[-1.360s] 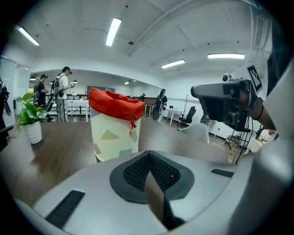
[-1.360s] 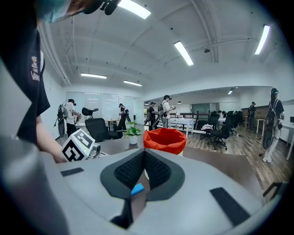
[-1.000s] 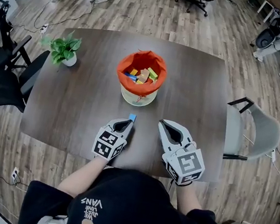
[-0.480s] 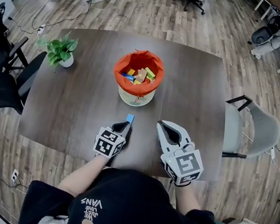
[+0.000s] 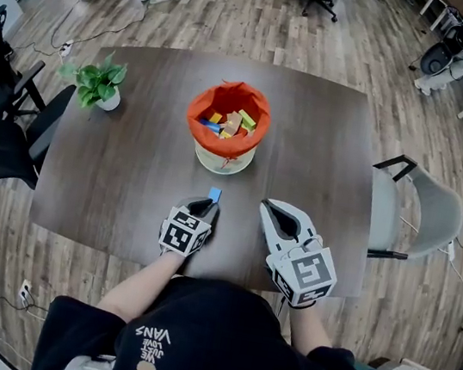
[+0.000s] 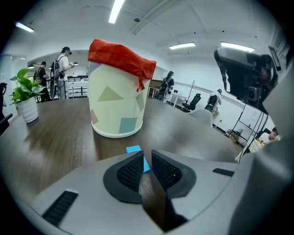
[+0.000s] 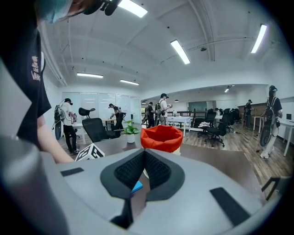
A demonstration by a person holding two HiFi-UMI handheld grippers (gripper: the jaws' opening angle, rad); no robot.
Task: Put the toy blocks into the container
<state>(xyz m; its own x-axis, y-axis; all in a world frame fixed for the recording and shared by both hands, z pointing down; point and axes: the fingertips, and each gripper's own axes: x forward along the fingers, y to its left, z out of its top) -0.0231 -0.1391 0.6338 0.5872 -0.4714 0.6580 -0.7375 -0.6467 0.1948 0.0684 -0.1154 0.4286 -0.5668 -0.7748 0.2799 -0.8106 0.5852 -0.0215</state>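
Dark desk (image 5: 130, 164), container (image 5: 222, 163) at far centre: left gripper (image 5: 207, 206) barely parted, empty, blue block (image 5: 214, 194) just beyond its tips; right gripper (image 5: 269, 205) closed, empty.

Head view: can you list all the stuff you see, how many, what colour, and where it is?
table: one, dark brown, middle of the room
container: one, cream with an orange-red liner, far middle of the table
toy blocks: several, mixed colours, inside the container
blue block: one, on the table just ahead of the left gripper
plant: one, green in a white pot, table's far left
grey chair: one, right of the table
left gripper: grey, jaws just opening, a slit apart, empty
right gripper: grey, shut, empty
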